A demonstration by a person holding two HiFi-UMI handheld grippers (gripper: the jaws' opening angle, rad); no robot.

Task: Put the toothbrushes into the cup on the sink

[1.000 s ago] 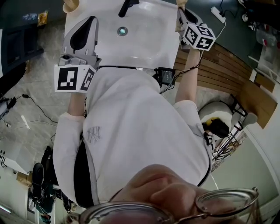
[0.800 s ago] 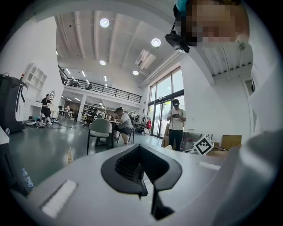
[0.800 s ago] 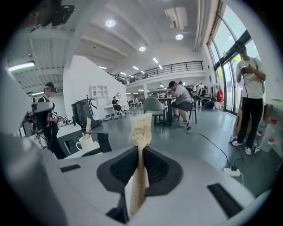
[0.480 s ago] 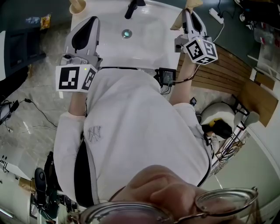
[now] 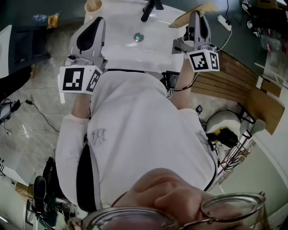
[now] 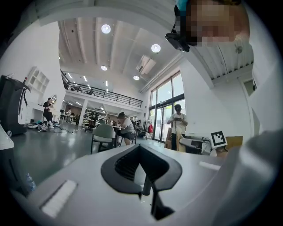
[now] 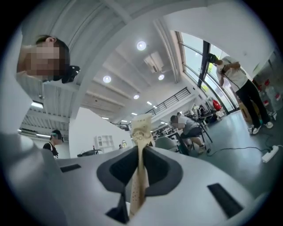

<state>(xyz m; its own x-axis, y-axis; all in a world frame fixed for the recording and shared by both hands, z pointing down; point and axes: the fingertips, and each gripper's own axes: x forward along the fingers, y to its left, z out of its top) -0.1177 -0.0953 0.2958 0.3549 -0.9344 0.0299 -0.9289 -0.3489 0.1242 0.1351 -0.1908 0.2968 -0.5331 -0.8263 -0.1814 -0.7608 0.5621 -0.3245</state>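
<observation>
1. The right tool [image 5: 199, 20] is clenched on a flat tan toothbrush [image 7: 140, 145], which looks to be in a paper sleeve. The thin strip runs up through the slot between the jaws, and its printed end sticks out past the tips.
2. Held by its lower part like this, the toothbrush has a long free end, which suits lowering it end-first into a narrow opening.
3. In the head view this tool sits over the far right edge of the sink [image 5: 121, 49], with the tan piece slanting across that corner.
4. The cup [image 5: 93, 5] stands at the far left corner of the sink, well apart from the held toothbrush. The faucet [image 5: 150, 6] and the drain [image 5: 138, 37] lie between them.
5. The left tool [image 5: 92, 27] hangs over the left side of the basin, near the cup. Its jaws are closed together with nothing between them, so it seems to be waiting, perhaps ready to steady the cup.
6. Both gripper views look up at the ceiling, so both tools are tilted upward, away from the basin.
7. Judged from this, the carry across to the cup is not yet done, and the faucet is the thing to avoid on the way.
</observation>
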